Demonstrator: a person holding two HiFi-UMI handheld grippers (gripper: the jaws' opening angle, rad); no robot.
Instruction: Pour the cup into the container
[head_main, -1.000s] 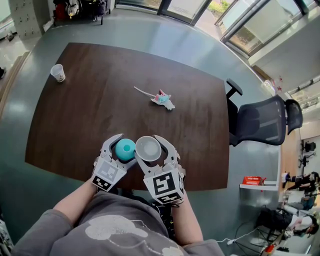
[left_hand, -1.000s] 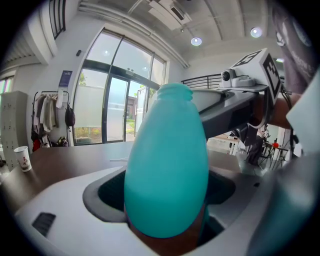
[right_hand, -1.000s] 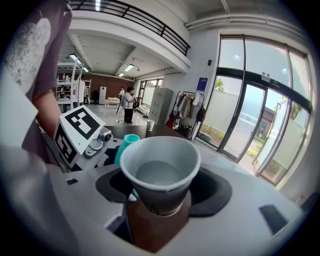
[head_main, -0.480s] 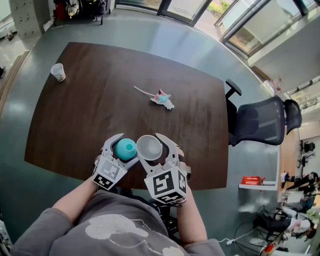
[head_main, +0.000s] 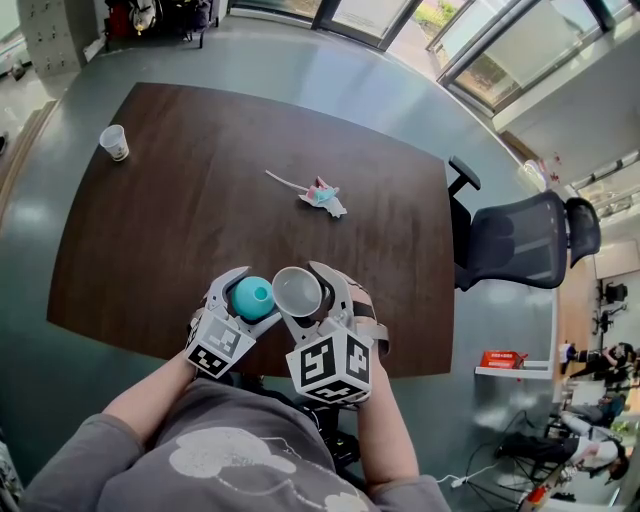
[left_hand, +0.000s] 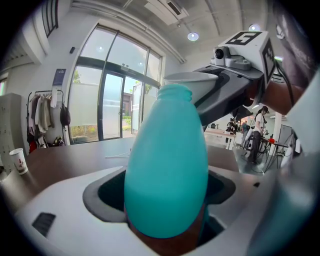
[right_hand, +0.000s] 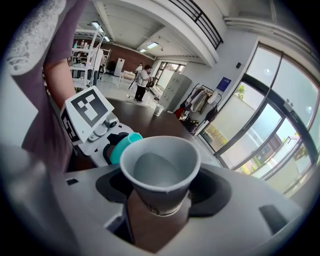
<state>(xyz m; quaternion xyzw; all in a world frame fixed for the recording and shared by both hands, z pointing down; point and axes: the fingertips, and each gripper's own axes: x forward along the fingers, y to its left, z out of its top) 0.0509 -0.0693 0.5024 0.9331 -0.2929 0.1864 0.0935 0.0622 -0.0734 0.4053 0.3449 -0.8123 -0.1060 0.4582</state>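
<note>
My left gripper (head_main: 248, 292) is clamped on a smooth teal plastic bottle (left_hand: 167, 165), rounded and narrowing to an open neck. My right gripper (head_main: 300, 286) holds a tapered grey paper cup (right_hand: 160, 172) by its lower half, with the rolled rim close beside the bottle's mouth. Both are above the near edge of the dark wooden table (head_main: 200, 180). Farther off lie a crumpled wrapper (head_main: 322, 195) and a small paper cup (head_main: 115, 143).

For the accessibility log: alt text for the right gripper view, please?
A grey paper cup sits gripped in the right gripper, its open mouth towards the camera. Just behind its rim shows the mouth of a teal container, held by the left gripper.
</note>
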